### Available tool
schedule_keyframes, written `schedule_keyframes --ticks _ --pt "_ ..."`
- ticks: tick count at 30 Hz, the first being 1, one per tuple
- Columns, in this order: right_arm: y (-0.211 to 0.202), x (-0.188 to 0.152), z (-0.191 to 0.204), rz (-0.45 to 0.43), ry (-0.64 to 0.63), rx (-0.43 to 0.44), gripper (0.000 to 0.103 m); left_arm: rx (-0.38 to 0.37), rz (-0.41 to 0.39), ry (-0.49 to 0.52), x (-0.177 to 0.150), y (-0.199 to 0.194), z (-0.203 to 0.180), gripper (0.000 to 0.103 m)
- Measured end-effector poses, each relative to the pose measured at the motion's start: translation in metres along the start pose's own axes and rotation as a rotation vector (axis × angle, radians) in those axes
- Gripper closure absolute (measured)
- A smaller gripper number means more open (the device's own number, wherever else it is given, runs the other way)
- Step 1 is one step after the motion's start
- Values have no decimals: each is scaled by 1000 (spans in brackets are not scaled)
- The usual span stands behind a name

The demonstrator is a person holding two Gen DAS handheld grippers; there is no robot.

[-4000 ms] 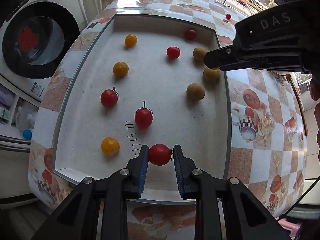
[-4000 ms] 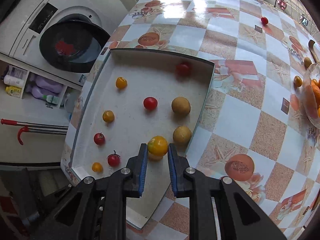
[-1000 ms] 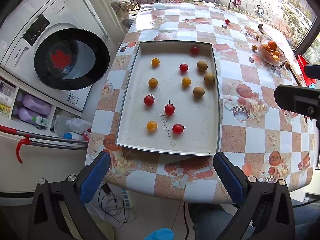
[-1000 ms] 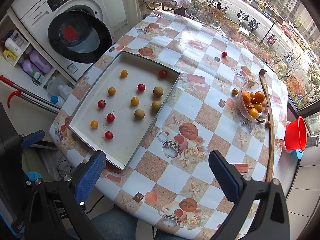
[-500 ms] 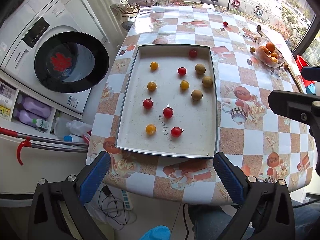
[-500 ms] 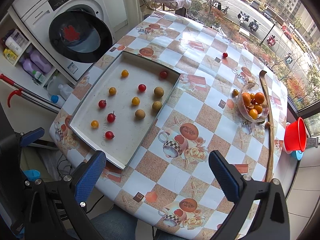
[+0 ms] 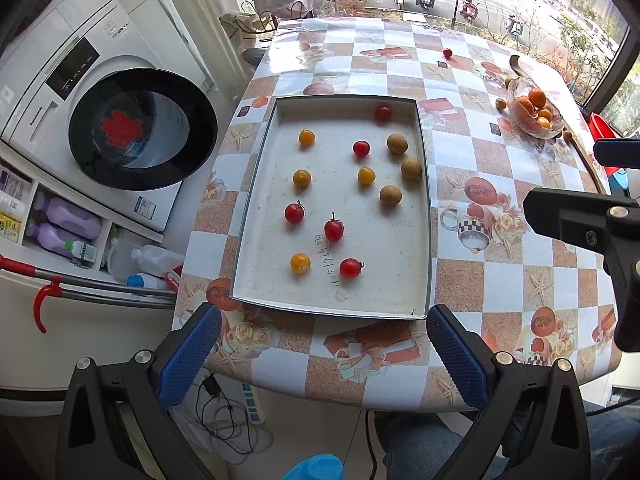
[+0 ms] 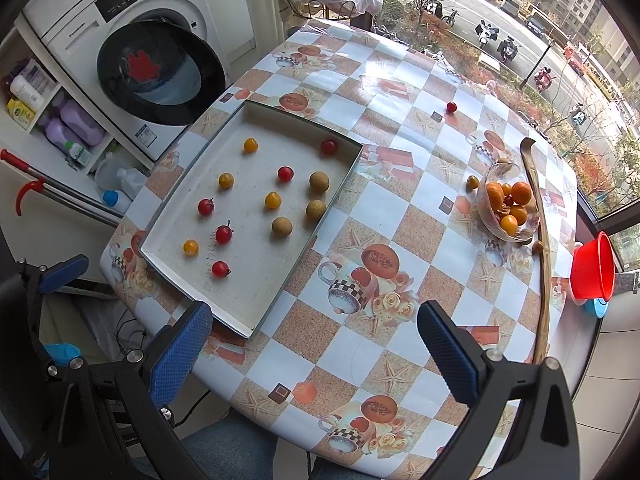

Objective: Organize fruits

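Both grippers hang back from the counter [image 8: 400, 216], empty, jaws spread wide: the left gripper [image 7: 324, 354] off the tray's near edge, the right gripper [image 8: 314, 346] over the checked cloth. The tray [image 7: 426, 216] holds the small fruits well apart from one another: red tomatoes [image 7: 334, 230] mostly toward 6 o'clock, yellow ones [image 7: 301, 178] toward 9 o'clock, three brown fruits [image 7: 390, 195] clustered by the wall at 3 o'clock. A glass bowl of oranges [image 8: 507, 206] sits at 2 o'clock, and one stray red tomato [image 8: 451, 107] lies on the cloth toward 12 o'clock.
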State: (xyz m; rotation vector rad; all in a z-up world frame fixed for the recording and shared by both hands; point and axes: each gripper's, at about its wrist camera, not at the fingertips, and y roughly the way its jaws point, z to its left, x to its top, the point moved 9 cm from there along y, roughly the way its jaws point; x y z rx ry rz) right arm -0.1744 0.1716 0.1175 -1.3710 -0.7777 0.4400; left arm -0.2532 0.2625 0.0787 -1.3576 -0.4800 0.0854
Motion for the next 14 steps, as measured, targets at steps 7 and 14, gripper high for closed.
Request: schedule_keyframes --ticks 7,14 --pt "1 -2 1 8 3 8 0 0 -10 -2 0 -2 1 0" --pt "3 -3 0 13 10 12 1 -9 -42 2 3 -8 0 0"
